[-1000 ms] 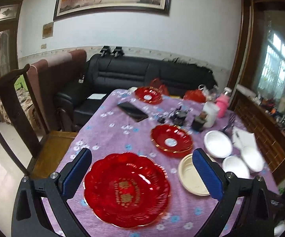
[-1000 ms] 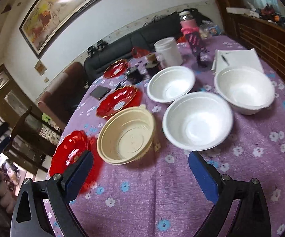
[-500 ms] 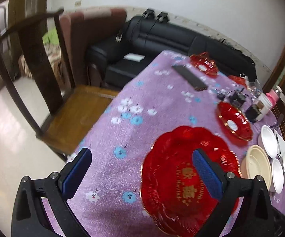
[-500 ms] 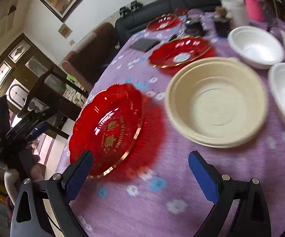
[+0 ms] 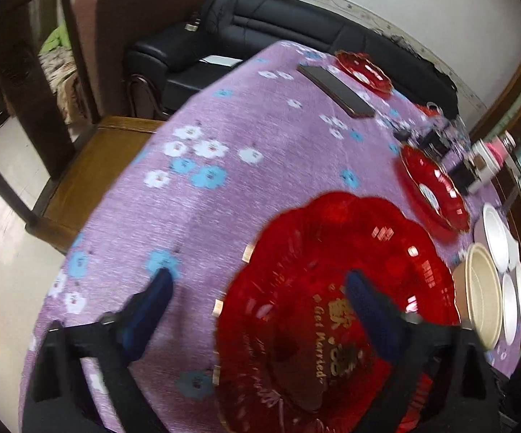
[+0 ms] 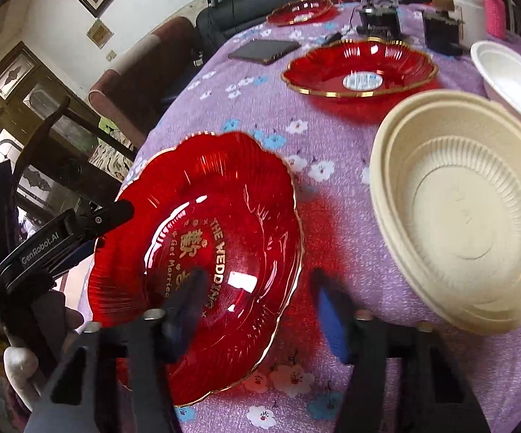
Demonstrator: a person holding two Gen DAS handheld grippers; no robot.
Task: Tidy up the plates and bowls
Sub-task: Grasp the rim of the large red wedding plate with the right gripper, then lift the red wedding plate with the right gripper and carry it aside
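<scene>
A large red plate with gold lettering (image 5: 332,288) (image 6: 206,238) lies on the purple flowered tablecloth at the near edge. My left gripper (image 5: 257,299) is open and straddles the plate's left rim; it also shows at the left of the right wrist view (image 6: 55,238). My right gripper (image 6: 260,296) is open and straddles the plate's right rim. A second red plate (image 6: 361,68) (image 5: 430,187) lies further back, a third red plate (image 6: 300,11) (image 5: 363,70) at the far end. A beige bowl (image 6: 466,209) (image 5: 482,299) sits right of the large plate. White bowls (image 6: 513,79) (image 5: 497,238) lie beyond it.
A dark phone (image 6: 264,50) (image 5: 336,90) lies on the cloth mid-table. Small black devices (image 6: 379,18), a white cup (image 6: 466,11) and a pink bottle (image 6: 491,3) stand at the far right. A wooden chair (image 5: 91,144) stands left of the table, a black sofa (image 5: 296,32) behind.
Both grippers have moved down and in toward the large red plate, the left to its left rim, the right swinging left from the bowls to its right rim.
</scene>
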